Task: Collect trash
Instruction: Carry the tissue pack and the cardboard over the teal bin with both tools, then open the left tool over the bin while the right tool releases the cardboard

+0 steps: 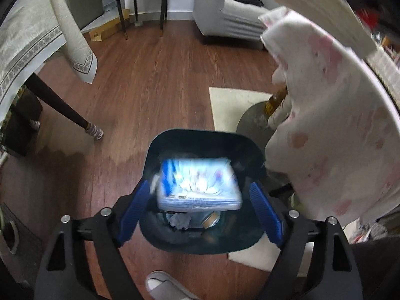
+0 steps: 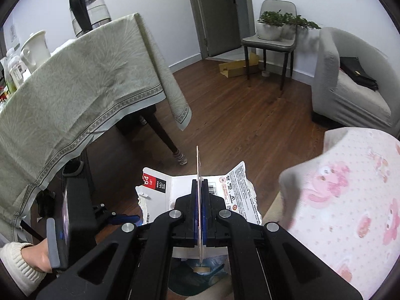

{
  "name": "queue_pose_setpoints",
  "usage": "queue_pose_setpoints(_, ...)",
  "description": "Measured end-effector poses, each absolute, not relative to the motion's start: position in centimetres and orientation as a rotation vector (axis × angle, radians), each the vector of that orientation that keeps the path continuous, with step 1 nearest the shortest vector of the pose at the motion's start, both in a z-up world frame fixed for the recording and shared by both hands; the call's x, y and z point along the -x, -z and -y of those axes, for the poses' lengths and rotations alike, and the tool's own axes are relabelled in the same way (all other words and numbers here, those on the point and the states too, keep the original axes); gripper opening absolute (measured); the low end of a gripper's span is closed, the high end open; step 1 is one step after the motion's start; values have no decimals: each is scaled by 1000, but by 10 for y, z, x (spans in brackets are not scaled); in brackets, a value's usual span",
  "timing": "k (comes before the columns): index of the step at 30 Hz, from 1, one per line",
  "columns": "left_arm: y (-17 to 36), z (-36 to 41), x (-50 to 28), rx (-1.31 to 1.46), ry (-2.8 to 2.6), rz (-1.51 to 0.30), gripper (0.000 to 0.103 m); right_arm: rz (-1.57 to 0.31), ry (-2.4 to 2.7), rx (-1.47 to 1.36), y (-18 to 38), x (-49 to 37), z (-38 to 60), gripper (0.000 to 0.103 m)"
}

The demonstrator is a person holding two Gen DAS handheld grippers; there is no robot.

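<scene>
A dark trash bin (image 1: pixel 200 135) stands on the wood floor right below my left gripper (image 1: pixel 198 183). Its blue pads (image 1: pixel 265 212) are spread wide. A blurred blue-and-white flat pack (image 1: pixel 200 185) is between them over the bin's mouth, touching neither pad. Crumpled paper and a tape roll (image 1: pixel 211 221) lie inside the bin. My right gripper (image 2: pixel 200 182) is shut on a torn white card package (image 2: pixel 237 190) with a red label, held above the bin (image 2: pixel 190 287). The left gripper's body (image 2: pixel 77 212) and a hand in a white sleeve (image 2: pixel 22 262) show at lower left.
A table with a pale green cloth (image 2: pixel 75 95) and its dark leg (image 1: pixel 62 110) stand to the left. A pink-patterned cloth (image 1: pixel 337 125) hangs close on the right. A chair (image 2: pixel 270 42), a grey sofa (image 2: pixel 350 87) and a cream rug (image 1: pixel 232 105) lie beyond. A slipper (image 1: pixel 160 282) is near the bin.
</scene>
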State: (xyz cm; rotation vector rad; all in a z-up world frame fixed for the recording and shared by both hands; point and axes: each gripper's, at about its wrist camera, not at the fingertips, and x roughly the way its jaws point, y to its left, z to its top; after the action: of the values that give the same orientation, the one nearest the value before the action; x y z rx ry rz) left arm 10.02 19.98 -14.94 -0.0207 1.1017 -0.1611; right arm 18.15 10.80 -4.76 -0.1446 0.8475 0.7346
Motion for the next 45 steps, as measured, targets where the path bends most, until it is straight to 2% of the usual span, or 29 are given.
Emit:
queue_pose_setpoints(7, 144, -216, -94, 27, 131, -1095, 85, -871, -738, 172, 58, -181, -128, 2)
queue_pose_setpoints(17, 110, -248, -87, 89, 59, -980, 84, -918, -741, 230, 80, -179, -155, 2)
queue_pose_setpoints(35, 43, -272, -70, 121, 2, -810, 60, -1064, -753, 348, 147, -169, -187, 2)
queue_pose_setpoints(45, 22, -273, -65, 165, 25, -766, 54, -1157, -762, 423, 192, -158, -202, 2)
